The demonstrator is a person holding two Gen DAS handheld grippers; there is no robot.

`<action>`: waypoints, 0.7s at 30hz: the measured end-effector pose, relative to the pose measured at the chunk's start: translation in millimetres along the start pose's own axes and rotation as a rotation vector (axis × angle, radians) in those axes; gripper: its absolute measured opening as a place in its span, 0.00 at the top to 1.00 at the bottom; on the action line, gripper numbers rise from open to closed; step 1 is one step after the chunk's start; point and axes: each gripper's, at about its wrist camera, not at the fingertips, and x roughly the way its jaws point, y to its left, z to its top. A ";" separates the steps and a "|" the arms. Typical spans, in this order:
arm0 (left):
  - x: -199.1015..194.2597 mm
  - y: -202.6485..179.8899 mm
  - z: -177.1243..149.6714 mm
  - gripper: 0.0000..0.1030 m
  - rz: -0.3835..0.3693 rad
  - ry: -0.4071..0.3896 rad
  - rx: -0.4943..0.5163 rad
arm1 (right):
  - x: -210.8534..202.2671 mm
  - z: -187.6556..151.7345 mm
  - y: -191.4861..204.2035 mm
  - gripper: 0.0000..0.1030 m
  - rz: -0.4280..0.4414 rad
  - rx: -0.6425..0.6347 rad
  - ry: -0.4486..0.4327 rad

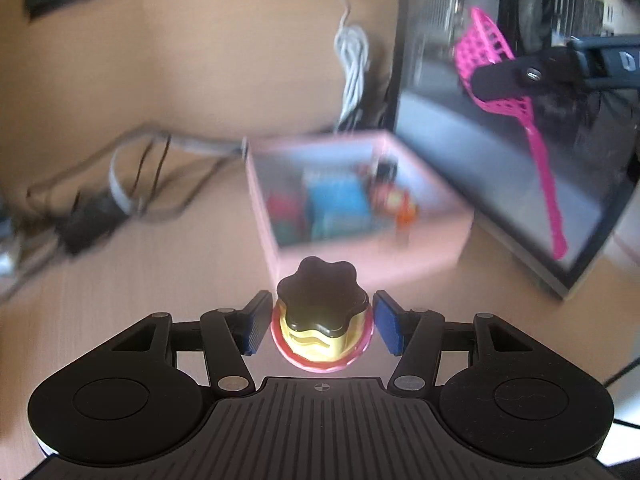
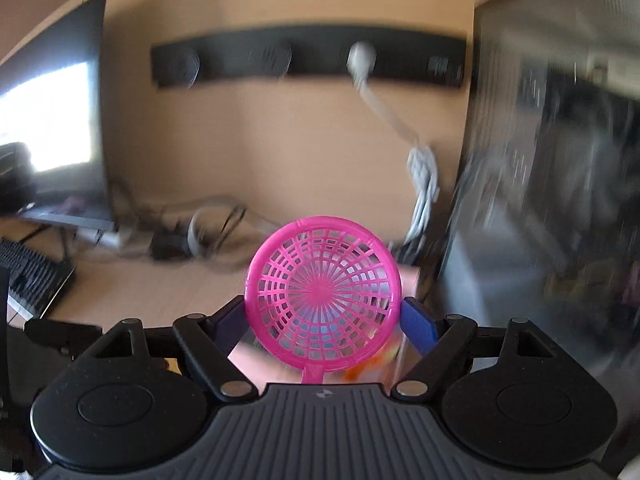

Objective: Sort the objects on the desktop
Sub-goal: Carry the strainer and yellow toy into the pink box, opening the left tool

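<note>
Left gripper: your left gripper [image 1: 322,324] has its ribbed blue pads [image 1: 386,326] standing just off either side of a small toy pudding with a glossy dark scalloped top, a ridged yellow body and a pink plate-like base [image 1: 322,320]. A thin gap shows on each side, so you cannot tell whether the jaws are truly clamped on it; the toy sits between them.

Right gripper: your right gripper [image 2: 324,320] carries a bright pink plastic strainer with a round lattice bowl [image 2: 324,292]. Its stem runs down between the jaws, but the contact is hidden behind the bowl, so the grip itself cannot be told. In the left wrist view the same strainer [image 1: 536,140] hangs with its long thin handle pointing down, a black finger of the right gripper [image 1: 504,78] lying across the bowl.

Pink box: an open, pale pink rectangular box with thin smooth walls [image 1: 360,264] sits on the desk just beyond the pudding toy. Blurred contents show inside: a blue flat block [image 1: 336,204], red and green pieces, and something orange.

Desk: light wood-grain desktop [image 1: 160,280], matte.

Surroundings: a loose tangle of dark and grey cables [image 1: 120,188] lies left of the box; a coiled white cable [image 1: 352,60] hangs against the tan back panel; a dark glossy monitor [image 1: 460,160] stands to the right of the box.
</note>
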 end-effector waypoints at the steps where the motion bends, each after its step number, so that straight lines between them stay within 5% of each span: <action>1: 3.8 -2.6 12.4 0.41 -0.006 -0.021 0.009 | 2.1 9.0 -1.3 0.21 -0.015 -0.016 -0.020; 11: 79.0 -0.8 77.3 0.41 -0.069 -0.066 0.064 | 51.3 58.5 -24.9 0.21 -0.097 -0.017 -0.037; 15: 107.5 5.1 80.1 0.33 -0.085 -0.041 0.068 | 77.6 59.4 -32.6 0.21 -0.110 0.020 0.007; 21: 86.8 31.9 56.7 0.18 -0.085 -0.050 -0.010 | 118.4 54.9 -44.5 0.21 -0.129 0.083 0.087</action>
